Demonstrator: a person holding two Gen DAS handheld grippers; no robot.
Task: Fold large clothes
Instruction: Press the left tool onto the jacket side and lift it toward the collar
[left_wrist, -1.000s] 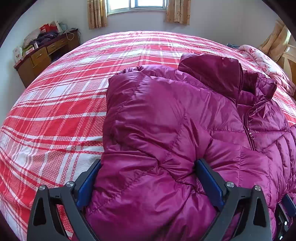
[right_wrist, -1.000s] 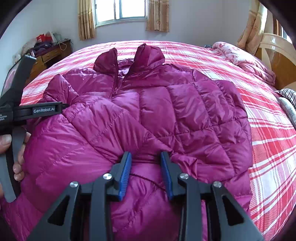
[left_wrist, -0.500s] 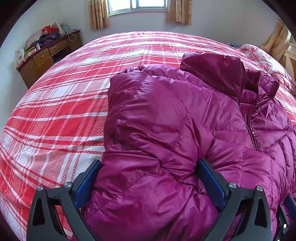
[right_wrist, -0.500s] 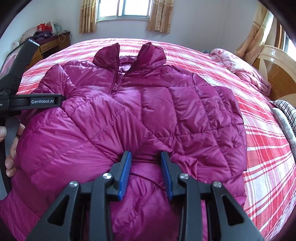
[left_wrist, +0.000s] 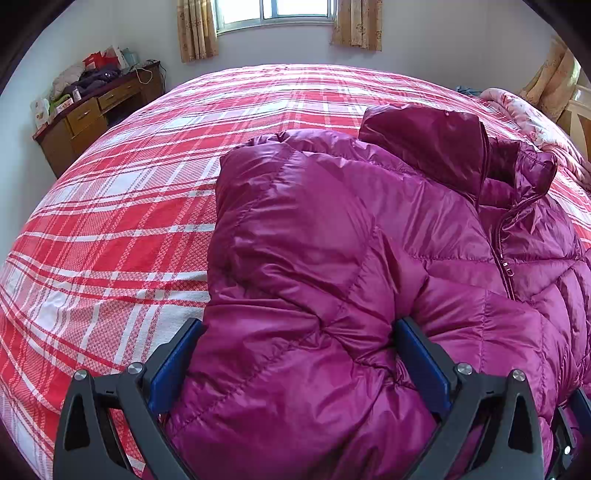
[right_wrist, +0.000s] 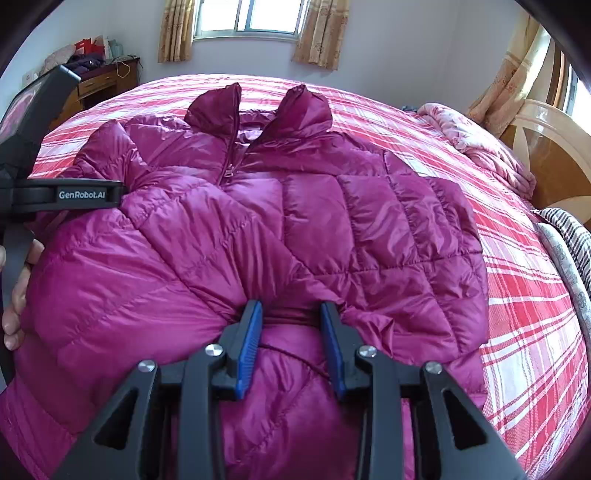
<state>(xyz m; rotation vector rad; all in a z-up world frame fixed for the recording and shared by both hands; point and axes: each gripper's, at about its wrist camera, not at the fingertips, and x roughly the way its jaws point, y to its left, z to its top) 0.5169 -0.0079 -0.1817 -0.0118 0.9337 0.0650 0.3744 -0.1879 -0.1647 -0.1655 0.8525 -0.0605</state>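
Right gripper (right_wrist: 290, 325) pinches the magenta puffer jacket's (right_wrist: 332, 229) hem fold.

A down jacket (right_wrist: 295, 229) lies spread on the bed (left_wrist: 155, 192), collar toward the window (right_wrist: 251, 14). A desk (left_wrist: 96, 110) stands left of the bed; a rolled quilt (right_wrist: 480, 147) lies along its right edge, by the headboard (right_wrist: 546, 147).

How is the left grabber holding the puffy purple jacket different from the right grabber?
The left gripper spreads wide around a fat bundle of the jacket; the right gripper stands narrower, pinching a small bunched fold. The left works at the jacket's side, the right near the hem's middle. Both have blue pads and black frames.
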